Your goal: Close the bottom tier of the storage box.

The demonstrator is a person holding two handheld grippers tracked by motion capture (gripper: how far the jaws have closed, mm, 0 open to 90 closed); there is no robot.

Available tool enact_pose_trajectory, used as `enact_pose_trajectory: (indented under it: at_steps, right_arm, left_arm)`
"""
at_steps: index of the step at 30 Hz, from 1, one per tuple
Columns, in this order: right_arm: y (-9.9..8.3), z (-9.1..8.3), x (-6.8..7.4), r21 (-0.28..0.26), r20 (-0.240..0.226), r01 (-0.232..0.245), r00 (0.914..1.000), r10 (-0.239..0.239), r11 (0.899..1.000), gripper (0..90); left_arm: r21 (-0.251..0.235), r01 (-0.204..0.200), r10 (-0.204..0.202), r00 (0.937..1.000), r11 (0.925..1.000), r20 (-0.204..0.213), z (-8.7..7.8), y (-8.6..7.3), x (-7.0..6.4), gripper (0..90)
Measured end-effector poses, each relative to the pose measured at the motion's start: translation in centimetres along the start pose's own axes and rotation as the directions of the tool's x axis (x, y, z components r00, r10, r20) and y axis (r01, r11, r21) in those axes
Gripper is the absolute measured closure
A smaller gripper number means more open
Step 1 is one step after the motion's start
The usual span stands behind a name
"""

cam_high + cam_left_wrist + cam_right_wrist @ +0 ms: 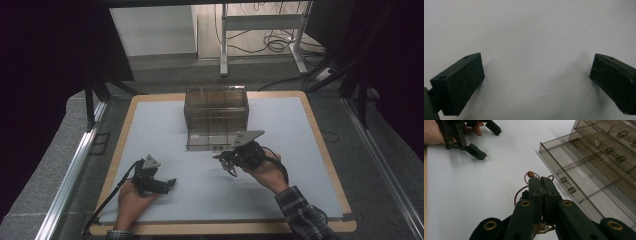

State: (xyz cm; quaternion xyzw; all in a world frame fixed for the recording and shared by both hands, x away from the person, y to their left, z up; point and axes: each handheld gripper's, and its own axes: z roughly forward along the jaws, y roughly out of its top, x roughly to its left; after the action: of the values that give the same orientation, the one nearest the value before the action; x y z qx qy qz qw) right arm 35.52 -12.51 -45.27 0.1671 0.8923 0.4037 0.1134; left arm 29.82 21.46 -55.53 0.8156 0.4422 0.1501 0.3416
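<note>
The main risk I see is the thin brown wire piece (530, 178) slipping or snagging: the right tongs (541, 182) are clenched on it with only a small bite, and its loops stick out past and to the left of the tips, so a loop could catch on the edge of the open drawer (574, 173) of the smoky plastic drawer box (216, 112) lying just to the right of those tips, or pull free if the wire drags over the white mat (300, 160). The right hand (265, 172) holds its tongs low and tilted down, close in front of the box. The left tongs (167, 184) rest released, jaws wide apart, on bare mat, well to the left of the right tongs, gripped by the left hand (131, 197).
</note>
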Motion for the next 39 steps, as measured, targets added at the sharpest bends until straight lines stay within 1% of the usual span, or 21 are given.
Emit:
enact_pose_trajectory:
  at_steps: [16, 25, 34, 39]
  right_arm:
    - [0.8, 0.3, -1.4, -0.014, 0.006, -0.036, 0.9993, 0.036, 0.999, 86.4]
    - [1.6, 0.7, -2.0, -0.020, 0.012, -0.033, 0.9994, 0.033, 0.999, 86.5]
    - [2.1, 0.9, -2.7, -0.029, 0.034, -0.033, 0.9989, 0.034, 0.999, 86.4]
    - [2.2, 1.0, -3.2, -0.034, 0.043, -0.044, 0.9980, 0.046, 0.998, 86.5]
  left_arm:
    - [0.000, 0.000, 0.000, 1.0000, 1.0000, 0.000, 0.0, 0.0, 0.0, 0.0]
    - [0.000, 0.000, 0.000, 1.0000, 1.0000, 0.000, 0.0, 0.0, 0.0, 0.0]
    - [0.000, 0.000, 0.000, 1.0000, 1.0000, 0.000, 0.0, 0.0, 0.0, 0.0]
    - [0.003, -0.004, 0.004, 1.0000, 1.0000, 0.001, 0.0, 0.0, 0.0, 0.0]
